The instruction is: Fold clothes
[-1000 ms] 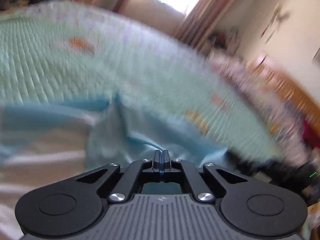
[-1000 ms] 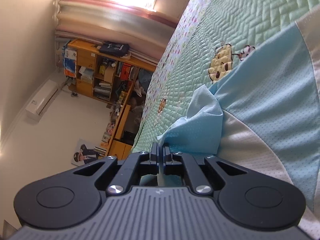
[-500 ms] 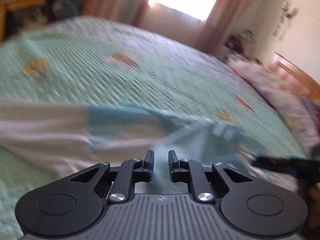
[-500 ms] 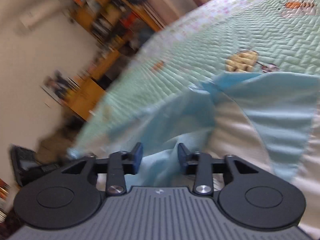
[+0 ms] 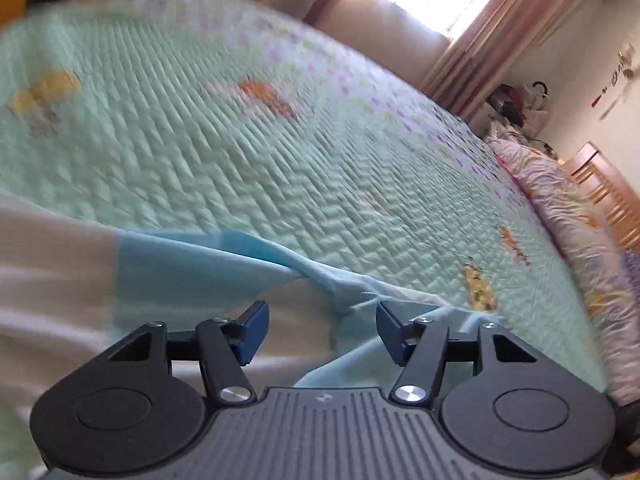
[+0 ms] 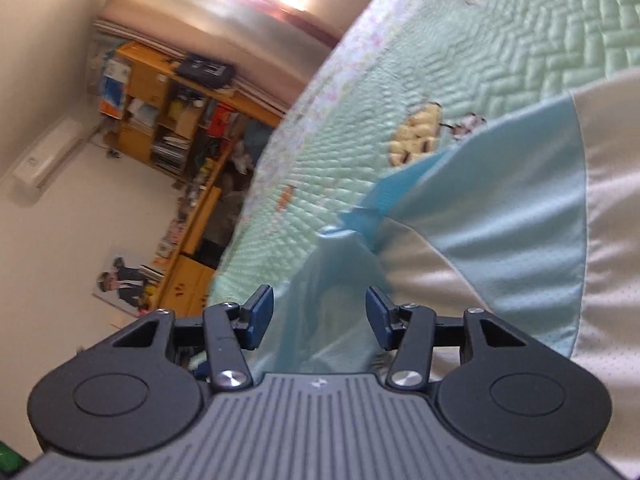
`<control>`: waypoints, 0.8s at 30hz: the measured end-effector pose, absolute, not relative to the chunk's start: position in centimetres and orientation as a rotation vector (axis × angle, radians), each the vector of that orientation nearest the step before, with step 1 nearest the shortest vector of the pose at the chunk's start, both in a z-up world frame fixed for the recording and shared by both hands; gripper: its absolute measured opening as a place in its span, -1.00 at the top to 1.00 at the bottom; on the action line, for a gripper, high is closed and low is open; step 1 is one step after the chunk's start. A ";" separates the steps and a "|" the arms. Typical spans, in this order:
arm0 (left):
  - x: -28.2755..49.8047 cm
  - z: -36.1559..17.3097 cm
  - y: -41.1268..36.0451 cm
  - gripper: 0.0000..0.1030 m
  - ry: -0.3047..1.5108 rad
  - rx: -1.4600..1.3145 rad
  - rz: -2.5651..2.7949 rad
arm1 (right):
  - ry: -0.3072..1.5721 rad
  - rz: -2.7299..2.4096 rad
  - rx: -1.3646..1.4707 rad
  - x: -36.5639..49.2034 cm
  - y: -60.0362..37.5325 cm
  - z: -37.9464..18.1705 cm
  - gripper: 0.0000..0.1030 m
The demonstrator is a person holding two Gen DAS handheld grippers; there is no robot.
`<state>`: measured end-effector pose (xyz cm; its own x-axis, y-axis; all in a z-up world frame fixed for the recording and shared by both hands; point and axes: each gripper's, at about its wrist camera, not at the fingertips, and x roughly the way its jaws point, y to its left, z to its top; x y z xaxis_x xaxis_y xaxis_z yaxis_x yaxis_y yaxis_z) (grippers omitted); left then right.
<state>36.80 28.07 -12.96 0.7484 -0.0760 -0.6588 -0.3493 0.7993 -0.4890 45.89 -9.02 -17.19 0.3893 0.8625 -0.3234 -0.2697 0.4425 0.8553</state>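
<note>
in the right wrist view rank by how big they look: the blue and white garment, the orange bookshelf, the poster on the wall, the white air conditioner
1. light blue and white mesh garment, though it is nearest the camera
2. orange wooden bookshelf
3. figure poster on the wall and white air conditioner unit: they look alike, so unranked

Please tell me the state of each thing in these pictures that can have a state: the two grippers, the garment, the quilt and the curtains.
left gripper: open, jaws just opened, pads clear of the cloth.
right gripper: open, jaws just opened, cloth between them but not pinched.
blue and white garment: released, lying crumpled on the bed, not yet neatly folded.
green quilt: spread flat over the bed.
curtains: drawn apart, daylight coming in.
</note>
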 end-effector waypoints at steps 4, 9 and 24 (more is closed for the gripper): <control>39.4 -14.1 28.3 -0.18 0.763 -0.670 0.121 | 0.899 0.788 0.805 46.2 -8.6 -17.9 -0.04; 41.8 -15.8 28.8 -0.17 0.764 -0.842 -0.036 | 0.898 0.775 0.823 46.2 -8.5 -18.4 -0.07; 44.9 -17.1 29.8 -0.01 0.584 -0.753 0.085 | 0.907 0.752 0.814 46.3 -7.7 -19.4 -0.09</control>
<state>44.91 29.76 -17.13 0.8388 -0.1314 -0.5284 -0.2760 0.7339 -0.6206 46.32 -7.69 -19.36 0.4172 0.8300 -0.3701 -0.2098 0.4842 0.8494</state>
